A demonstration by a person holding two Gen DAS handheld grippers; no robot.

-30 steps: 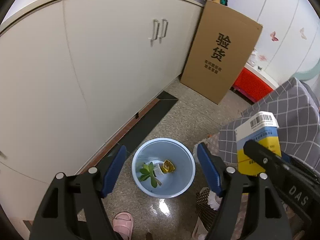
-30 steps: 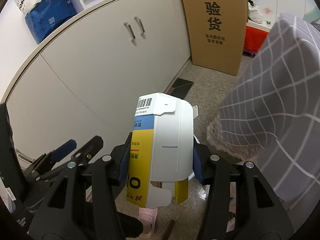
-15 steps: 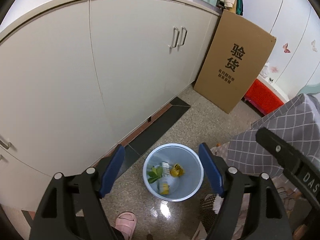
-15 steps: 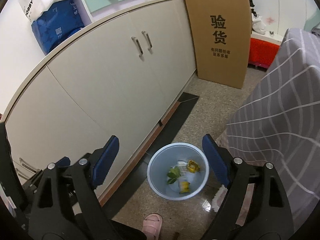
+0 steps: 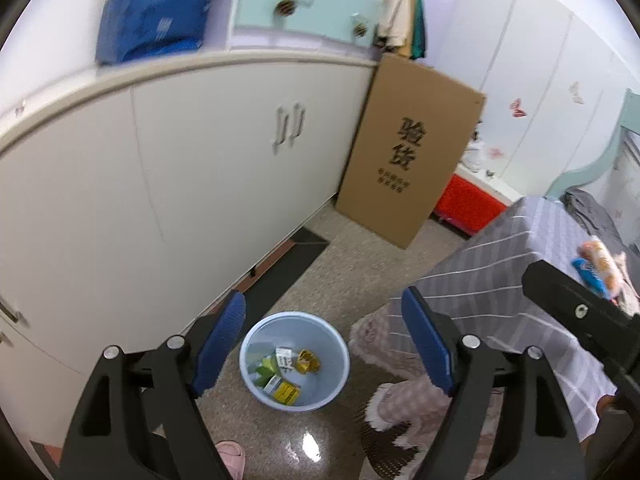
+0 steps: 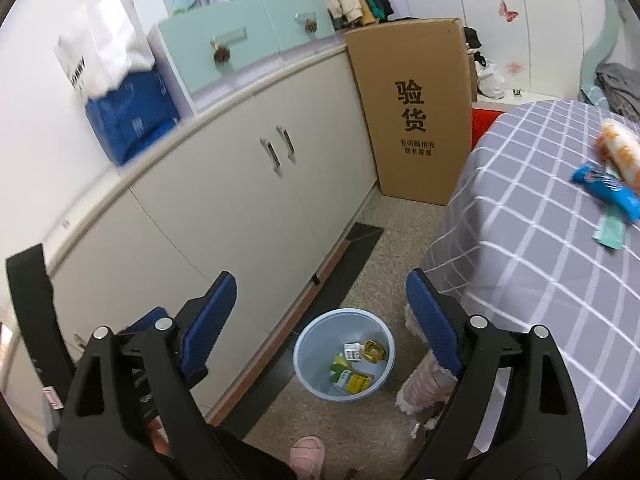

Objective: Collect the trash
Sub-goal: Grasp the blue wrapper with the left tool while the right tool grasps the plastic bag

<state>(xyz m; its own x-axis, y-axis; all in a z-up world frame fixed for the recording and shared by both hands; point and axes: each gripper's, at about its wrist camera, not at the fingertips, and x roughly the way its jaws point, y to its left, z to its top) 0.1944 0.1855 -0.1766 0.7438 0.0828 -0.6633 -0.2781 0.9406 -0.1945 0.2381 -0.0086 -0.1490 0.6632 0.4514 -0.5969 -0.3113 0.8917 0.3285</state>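
- We see a long white cabinet [image 6: 248, 208] along the left side of the room, its paired door handles near the middle.
- A table under a grey checked cloth [image 6: 532, 264] fills the right side. On it lie a blue wrapper [image 6: 606, 188], an orange-and-white packet [image 6: 620, 148] touching it, and a pale green slip [image 6: 610, 232] just beside them.
- A tall cardboard box [image 6: 416, 112] with printed characters leans upright against the far end of the cabinet.
- The light blue bin [image 6: 304, 364] stands on the speckled floor between cabinet and table. Inside it we note the collected trash: a yellow-and-white carton [image 6: 354, 382], a green item [image 6: 340, 364] and a gold crumpled wrapper [image 6: 373, 350].
- The left gripper [image 5: 322, 344] has just been widening; its blue pads [image 5: 218, 344] stand well apart with nothing between them, the bin visible below.
- The right gripper [image 6: 320, 316] has spread wide and now holds steady, released and empty, above the bin.
- A pink slipper [image 6: 307, 454] shows at the lower edge.
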